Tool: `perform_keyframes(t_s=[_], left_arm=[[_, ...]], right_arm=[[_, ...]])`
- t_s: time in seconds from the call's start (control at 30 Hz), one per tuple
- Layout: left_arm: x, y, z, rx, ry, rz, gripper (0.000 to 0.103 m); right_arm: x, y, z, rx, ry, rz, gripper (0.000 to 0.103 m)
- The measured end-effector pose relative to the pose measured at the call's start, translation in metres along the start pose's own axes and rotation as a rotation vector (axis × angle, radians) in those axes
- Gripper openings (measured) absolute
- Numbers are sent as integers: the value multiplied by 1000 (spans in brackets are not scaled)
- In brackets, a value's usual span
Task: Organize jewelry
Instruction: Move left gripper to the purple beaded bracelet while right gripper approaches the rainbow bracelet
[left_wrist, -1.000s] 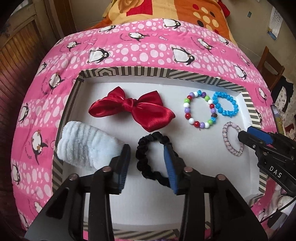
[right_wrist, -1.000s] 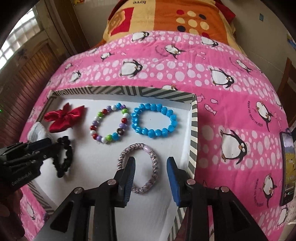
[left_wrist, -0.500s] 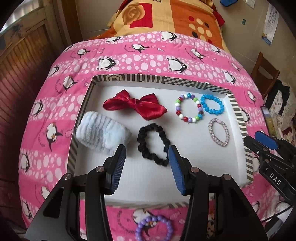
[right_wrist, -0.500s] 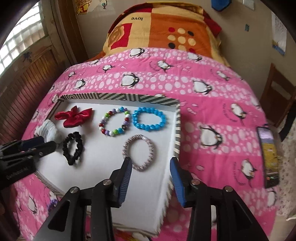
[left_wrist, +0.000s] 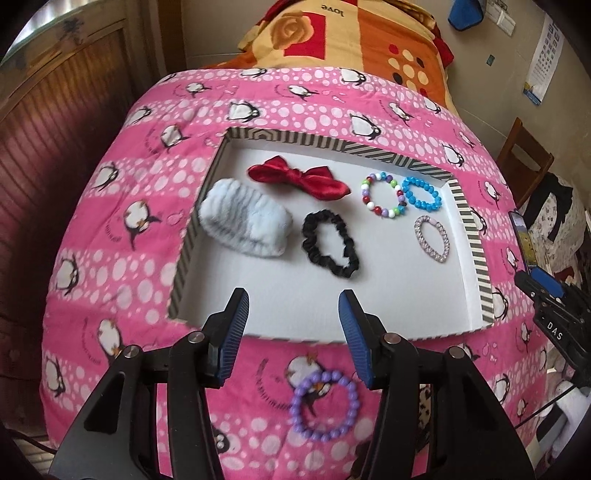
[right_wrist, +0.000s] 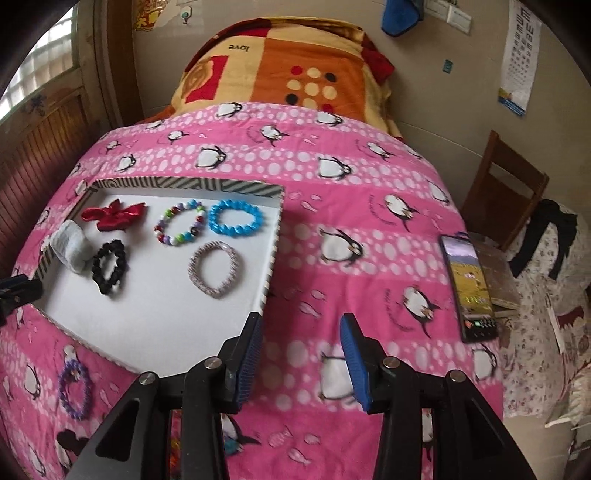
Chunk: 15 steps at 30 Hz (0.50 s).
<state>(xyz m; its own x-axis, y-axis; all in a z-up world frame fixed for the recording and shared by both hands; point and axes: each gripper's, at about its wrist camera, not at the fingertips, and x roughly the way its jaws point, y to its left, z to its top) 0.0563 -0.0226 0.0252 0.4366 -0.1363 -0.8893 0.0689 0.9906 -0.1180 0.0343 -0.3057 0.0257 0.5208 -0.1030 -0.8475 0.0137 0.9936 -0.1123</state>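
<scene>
Fingers first: your left gripper (left_wrist: 291, 326) has its jaws opening, nothing between them; it hangs over the near rim of the tray. Your right gripper (right_wrist: 301, 356) is part open and empty, over bare blanket just right of the tray's corner.

Surroundings, big to small: pink penguin blanket (right_wrist: 369, 206) covers the bed, orange patterned blanket (right_wrist: 280, 70) lies folded at the far end. Wooden chair (right_wrist: 506, 199) stands right of the bed. Phone (right_wrist: 467, 288) lies screen-up at the blanket's right edge, well apart from the tray. Nothing blocks either gripper's way to the tray.

Striped-rim tray (left_wrist: 469, 221) sits on the blanket, white floor. Inside, big to small: white fluffy headband (left_wrist: 243, 221) against the left wall; red bow (left_wrist: 299, 177) behind it; black scrunchie (left_wrist: 330, 243) mid-tray, just right of the headband; multicolour bead bracelet (left_wrist: 384, 197) touching the blue bead bracelet (left_wrist: 423, 192) at far right; silver-pink braided band (left_wrist: 432, 238) nearer, by the right wall.

Purple bead bracelet (left_wrist: 325, 406) lies outside the tray on the blanket, just below your left gripper.
</scene>
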Motion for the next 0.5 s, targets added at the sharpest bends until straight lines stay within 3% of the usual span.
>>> perform_keyframes(t_s=[0.5], left_arm=[[-13, 22, -37, -46, 32, -7, 52]], right_arm=[[-14, -13, -37, 24, 33, -26, 41]])
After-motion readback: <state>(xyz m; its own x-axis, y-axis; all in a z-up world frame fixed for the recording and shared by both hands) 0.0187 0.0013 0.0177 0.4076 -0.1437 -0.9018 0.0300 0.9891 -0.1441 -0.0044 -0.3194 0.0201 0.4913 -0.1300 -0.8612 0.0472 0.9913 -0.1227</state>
